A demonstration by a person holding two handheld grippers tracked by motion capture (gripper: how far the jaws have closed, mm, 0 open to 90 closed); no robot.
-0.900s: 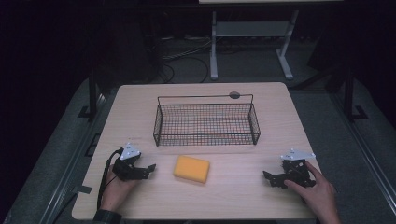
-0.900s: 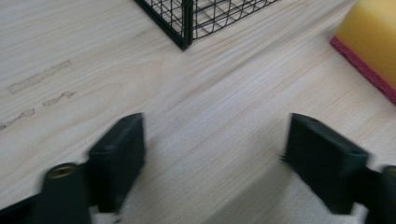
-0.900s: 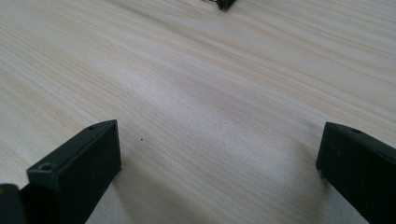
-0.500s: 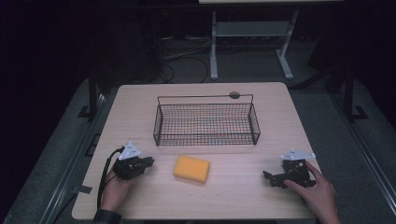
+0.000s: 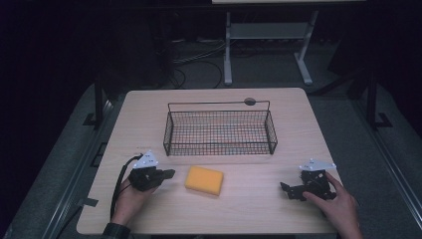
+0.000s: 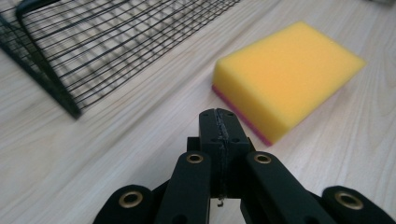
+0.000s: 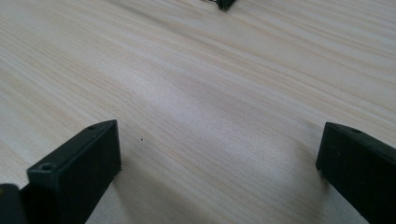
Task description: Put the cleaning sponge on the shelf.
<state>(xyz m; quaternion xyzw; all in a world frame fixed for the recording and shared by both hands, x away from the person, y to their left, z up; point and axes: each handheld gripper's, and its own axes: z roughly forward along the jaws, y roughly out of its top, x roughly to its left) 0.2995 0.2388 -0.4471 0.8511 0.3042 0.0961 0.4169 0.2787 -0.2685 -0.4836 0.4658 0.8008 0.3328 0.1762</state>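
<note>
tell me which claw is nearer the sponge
Left. The left claw sits just left of the sponge, shut, not touching it. The right claw rests far off to its right, open.

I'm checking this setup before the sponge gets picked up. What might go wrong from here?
The left tool points at the sponge with its jaws shut, so pushing on would likely shove it rather than grip it. The wire basket stands close behind, so a shoved sponge may slide against its wall.

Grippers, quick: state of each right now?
Left gripper: closed, empty, just short of the yellow sponge.
Right gripper: open, empty, over bare table.
</note>
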